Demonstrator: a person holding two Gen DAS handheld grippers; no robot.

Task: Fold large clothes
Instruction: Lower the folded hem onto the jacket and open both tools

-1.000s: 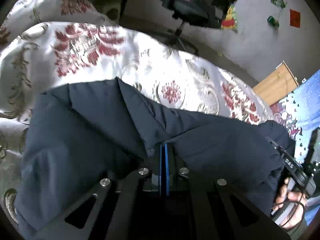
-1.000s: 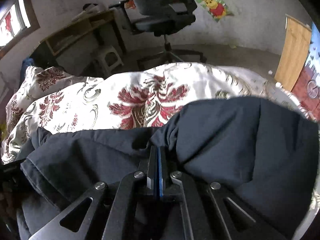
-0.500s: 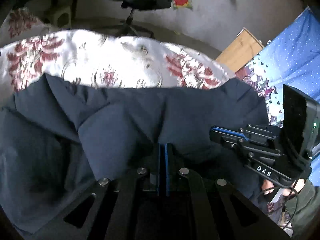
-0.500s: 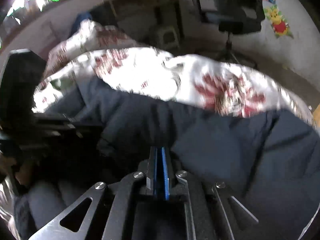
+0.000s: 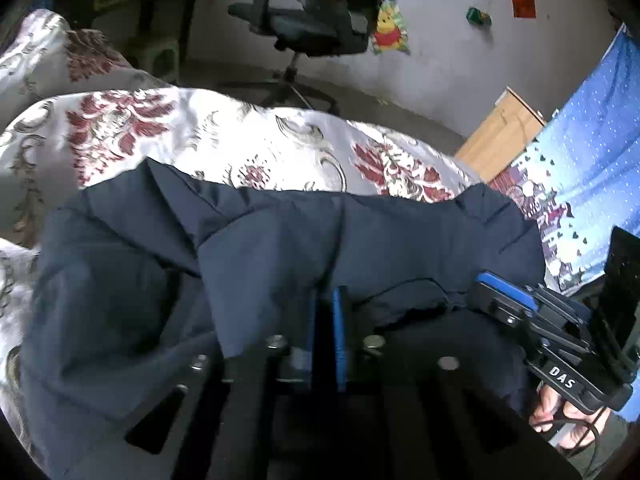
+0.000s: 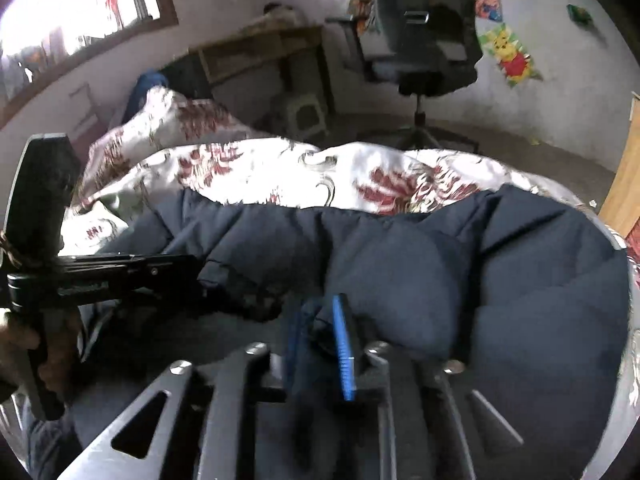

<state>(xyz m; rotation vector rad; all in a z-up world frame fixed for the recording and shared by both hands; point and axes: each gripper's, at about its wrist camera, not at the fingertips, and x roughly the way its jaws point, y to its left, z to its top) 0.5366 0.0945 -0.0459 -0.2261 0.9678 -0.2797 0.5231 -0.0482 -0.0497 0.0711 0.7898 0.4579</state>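
Jaws of both grippers have just been opening; dark jacket cloth lies loose between them.

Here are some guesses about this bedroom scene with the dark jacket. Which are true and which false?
1. The navy jacket lies on a floral bedspread. True.
2. An office chair stands beyond the bed. True.
3. The jacket is bright red. False: it is dark navy.
4. The left gripper and right gripper are far apart, out of each other's sight. False: each camera shows the other gripper close beside it.
5. The wall is bare. False: a cartoon bear sticker hangs there.
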